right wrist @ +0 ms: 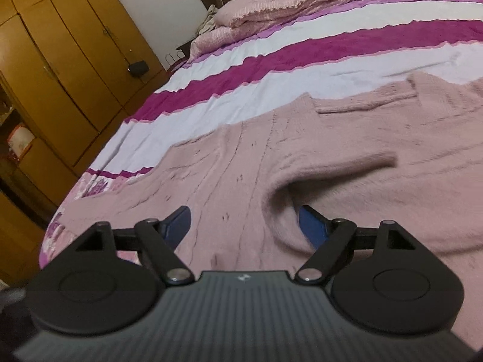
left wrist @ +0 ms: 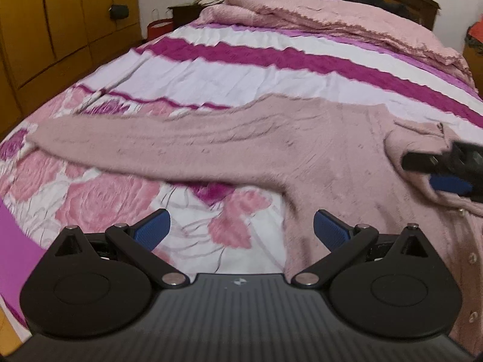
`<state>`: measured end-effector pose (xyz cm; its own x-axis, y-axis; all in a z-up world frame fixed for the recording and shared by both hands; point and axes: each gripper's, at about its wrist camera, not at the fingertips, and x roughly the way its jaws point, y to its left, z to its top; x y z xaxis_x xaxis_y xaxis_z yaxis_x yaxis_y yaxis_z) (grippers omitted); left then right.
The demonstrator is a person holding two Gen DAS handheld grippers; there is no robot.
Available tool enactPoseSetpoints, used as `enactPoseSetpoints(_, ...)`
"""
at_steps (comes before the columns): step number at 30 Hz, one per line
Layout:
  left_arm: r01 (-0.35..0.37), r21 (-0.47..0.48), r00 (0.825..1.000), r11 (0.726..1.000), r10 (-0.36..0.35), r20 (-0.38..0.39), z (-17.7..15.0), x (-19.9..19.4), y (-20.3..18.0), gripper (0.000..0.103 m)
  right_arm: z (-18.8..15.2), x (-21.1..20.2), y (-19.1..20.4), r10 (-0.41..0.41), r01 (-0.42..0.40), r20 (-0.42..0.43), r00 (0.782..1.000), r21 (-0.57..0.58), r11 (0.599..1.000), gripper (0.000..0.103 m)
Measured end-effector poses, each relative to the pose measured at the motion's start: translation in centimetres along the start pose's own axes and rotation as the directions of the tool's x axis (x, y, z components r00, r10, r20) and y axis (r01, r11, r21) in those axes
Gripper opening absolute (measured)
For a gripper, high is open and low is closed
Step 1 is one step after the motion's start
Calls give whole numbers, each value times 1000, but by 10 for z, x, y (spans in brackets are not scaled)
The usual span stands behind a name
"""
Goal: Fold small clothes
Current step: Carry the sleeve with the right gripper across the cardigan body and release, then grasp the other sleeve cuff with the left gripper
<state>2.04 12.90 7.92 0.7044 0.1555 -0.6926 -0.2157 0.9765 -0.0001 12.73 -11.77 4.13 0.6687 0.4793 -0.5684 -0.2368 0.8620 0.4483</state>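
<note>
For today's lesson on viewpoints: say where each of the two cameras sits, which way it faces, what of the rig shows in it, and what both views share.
Left wrist: sits on the left gripper, faces up the bed; shows its open fingers above the bedspread, plus the right gripper.
Right wrist: sits on the right gripper, low over the pink cardigan; one finger lies under a raised fold.
Shared: cardigan, bedspread, wardrobe.

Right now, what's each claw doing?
Left gripper: open, holding nothing.
Right gripper: open, fingers around a fold of the sweater, not clamped.
</note>
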Motion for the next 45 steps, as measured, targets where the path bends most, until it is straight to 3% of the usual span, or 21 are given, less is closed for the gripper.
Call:
enactPoseSetpoints(6, 63, 98, 997, 993, -67, 39, 25, -7, -36, 103, -4, -48, -28, -28, 26, 41, 999, 30, 999, 80)
enactPoseSetpoints(13, 144, 222, 987, 964, -155, 31, 47, -2, -100, 103, 4, -88, -74, -155, 150, 86, 984, 56, 987, 80)
enactPoseSetpoints(16, 174, 283, 982, 943, -189, 26, 52, 4, -132, 103, 6, -100, -95, -201, 194, 99, 975, 79, 978, 80)
enactPoseSetpoints(23, 213, 465, 970, 860, -242, 3, 54, 34, -209, 103, 8, -112, -135, -270, 257, 101, 958, 129, 958, 80)
enactPoseSetpoints(29, 205, 521, 971, 829, -241, 1, 55, 65, -247, 102, 6, -111, -154, -290, 277, 90, 953, 134, 952, 80)
enactPoseSetpoints(32, 235, 521, 964, 821, -267, -14, 56, 77, -255, 88, 5, -108, -159, -293, 281, 82, 953, 132, 951, 80)
enactPoseSetpoints(33, 250, 520, 961, 817, -276, -28, 56, 82, -258, 78, 5, -106, -161, -294, 283, 79, 952, 132, 950, 80)
enactPoseSetpoints(34, 261, 518, 958, 815, -285, -36, 56, 85, -259, 61, 5, -106, -163, -295, 283, 78, 952, 132, 950, 80)
enactPoseSetpoints(36, 264, 515, 958, 816, -282, -44, 55, 90, -261, 35, 3, -104, -165, -296, 285, 77, 952, 133, 949, 80)
enactPoseSetpoints(39, 273, 474, 954, 837, -298, -24, 58, 89, -252, 18, 1, -101, -165, -301, 290, 78, 951, 122, 949, 80)
enactPoseSetpoints(45, 183, 329, 975, 926, -215, 62, 71, 81, -206, 17, 0, -98, -162, -305, 297, 79, 949, 94, 950, 80)
